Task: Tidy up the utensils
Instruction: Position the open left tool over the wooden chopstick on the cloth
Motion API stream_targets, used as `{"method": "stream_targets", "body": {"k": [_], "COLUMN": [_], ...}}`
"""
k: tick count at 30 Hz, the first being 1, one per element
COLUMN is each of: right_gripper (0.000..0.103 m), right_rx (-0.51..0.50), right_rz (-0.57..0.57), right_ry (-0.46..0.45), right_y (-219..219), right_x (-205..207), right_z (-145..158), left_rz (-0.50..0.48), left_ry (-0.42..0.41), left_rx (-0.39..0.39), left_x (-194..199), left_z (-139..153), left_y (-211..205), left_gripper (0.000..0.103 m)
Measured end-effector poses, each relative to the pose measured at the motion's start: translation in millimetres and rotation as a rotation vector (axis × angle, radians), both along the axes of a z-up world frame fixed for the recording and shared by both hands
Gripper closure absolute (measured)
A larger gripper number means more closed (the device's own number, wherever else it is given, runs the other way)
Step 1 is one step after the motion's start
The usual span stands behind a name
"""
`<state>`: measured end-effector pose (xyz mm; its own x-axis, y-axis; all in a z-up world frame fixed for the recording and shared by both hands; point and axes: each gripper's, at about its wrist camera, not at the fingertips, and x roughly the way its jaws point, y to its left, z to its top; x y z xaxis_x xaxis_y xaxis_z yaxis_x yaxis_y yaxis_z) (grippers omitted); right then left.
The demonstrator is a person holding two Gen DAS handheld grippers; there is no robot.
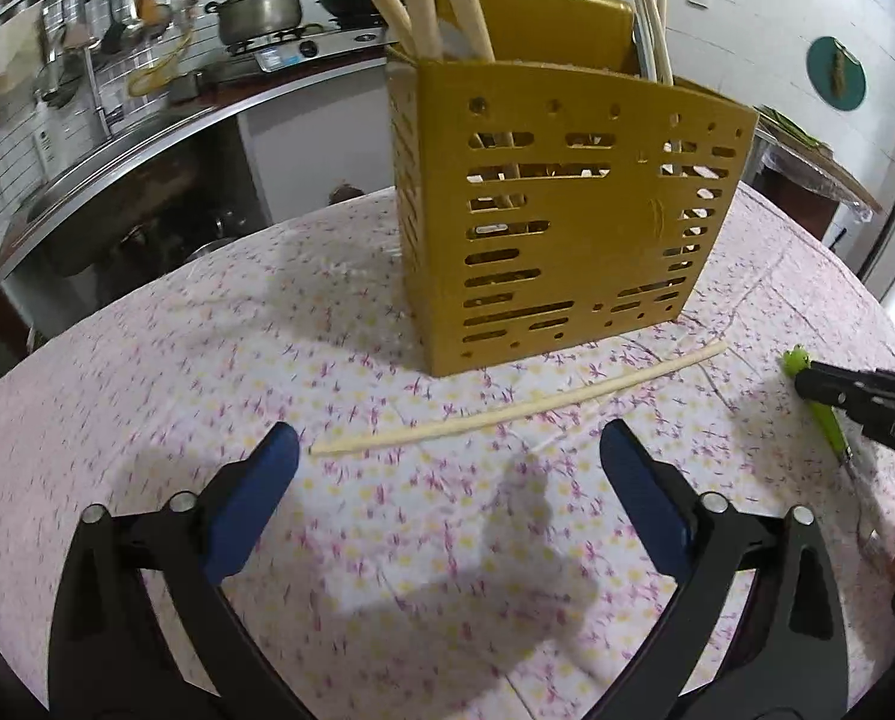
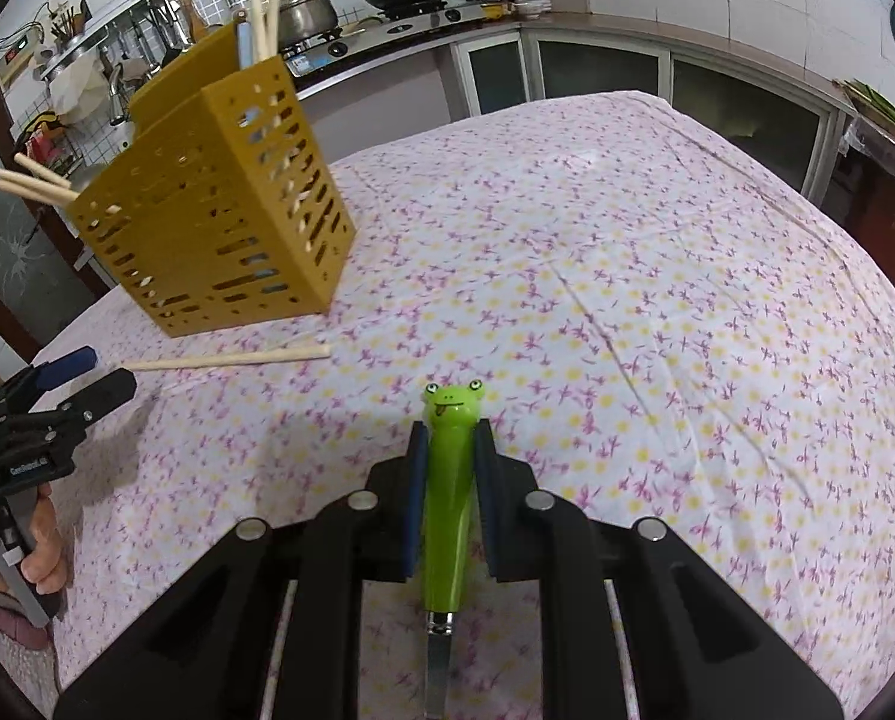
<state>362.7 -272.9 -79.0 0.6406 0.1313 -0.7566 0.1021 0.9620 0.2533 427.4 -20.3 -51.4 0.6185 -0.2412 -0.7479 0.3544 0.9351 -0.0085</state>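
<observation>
A yellow slotted utensil holder (image 1: 567, 222) stands on the flowered tablecloth, with chopsticks and a spatula sticking out of it; it also shows in the right wrist view (image 2: 219, 222). One loose chopstick (image 1: 519, 405) lies in front of it, also seen from the right (image 2: 225, 359). My left gripper (image 1: 447, 468) is open and empty, hovering just short of the chopstick. My right gripper (image 2: 450, 456) is shut on the green frog-handled utensil (image 2: 447, 480), whose metal end points back toward the camera. It shows at the right edge of the left wrist view (image 1: 819, 402).
The table is covered by a pink-and-yellow flowered cloth (image 2: 627, 300). Behind it runs a kitchen counter with a stove and pot (image 1: 261, 12), a sink (image 1: 87, 180) and hanging tools. A second table edge stands at the far right (image 2: 879, 138).
</observation>
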Motion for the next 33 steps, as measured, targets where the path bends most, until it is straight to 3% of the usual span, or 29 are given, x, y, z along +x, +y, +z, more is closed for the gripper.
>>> {"method": "stream_targets", "body": {"k": [1, 3, 7, 9, 11, 15, 19, 21, 25, 26, 28, 29, 30, 33], "right_gripper": [0.087, 0.087, 0.087, 0.087, 0.087, 0.087, 0.087, 0.087, 0.087, 0.087, 0.087, 0.087, 0.087, 0.087], "right_rx": [-0.003, -0.011, -0.03, -0.026, -0.025, -0.02, -0.009, -0.003, 0.003, 0.004, 0.011, 0.014, 0.019, 0.025], "right_rz": [0.0, 0.002, 0.009, 0.007, 0.006, 0.006, 0.003, 0.0, -0.006, -0.008, -0.013, -0.015, -0.018, -0.023], "right_ry": [0.0, -0.001, -0.002, 0.001, 0.003, 0.0, -0.008, -0.014, -0.018, -0.018, -0.017, -0.016, -0.015, -0.015], "right_y": [0, 0, 3, 3, 3, 2, -2, -5, -10, -12, -16, -17, -20, -29], "right_x": [2, 5, 9, 11, 11, 8, 2, 0, -5, -6, -5, -5, -4, -4], "right_z": [0, 2, 6, 7, 7, 7, 9, 11, 10, 10, 9, 8, 7, 4], "left_rz": [-0.006, -0.02, -0.043, -0.057, -0.104, -0.125, -0.126, -0.08, 0.067, 0.1, 0.134, 0.15, 0.157, 0.145], "left_ry": [0.016, 0.063, 0.043, 0.04, 0.109, 0.08, 0.087, 0.081, 0.143, 0.149, 0.151, 0.14, 0.125, 0.098], "left_rx": [-0.004, -0.025, 0.017, 0.02, -0.03, 0.018, -0.002, -0.007, -0.089, -0.097, -0.106, -0.108, -0.106, -0.112], "left_x": [5, 13, 11, 6, 4, -14, -26, -26, -9, -4, 3, 6, 7, 17], "left_z": [-3, -9, -11, -11, -14, -12, -5, -1, 1, 3, 6, 9, 12, 19], "left_y": [0, 1, -4, -6, -6, -11, -9, -4, 14, 17, 19, 19, 18, 16], "left_gripper": [0.017, 0.045, 0.057, 0.08, 0.103, 0.103, 0.103, 0.103, 0.103, 0.099, 0.078, 0.061, 0.055, 0.054]}}
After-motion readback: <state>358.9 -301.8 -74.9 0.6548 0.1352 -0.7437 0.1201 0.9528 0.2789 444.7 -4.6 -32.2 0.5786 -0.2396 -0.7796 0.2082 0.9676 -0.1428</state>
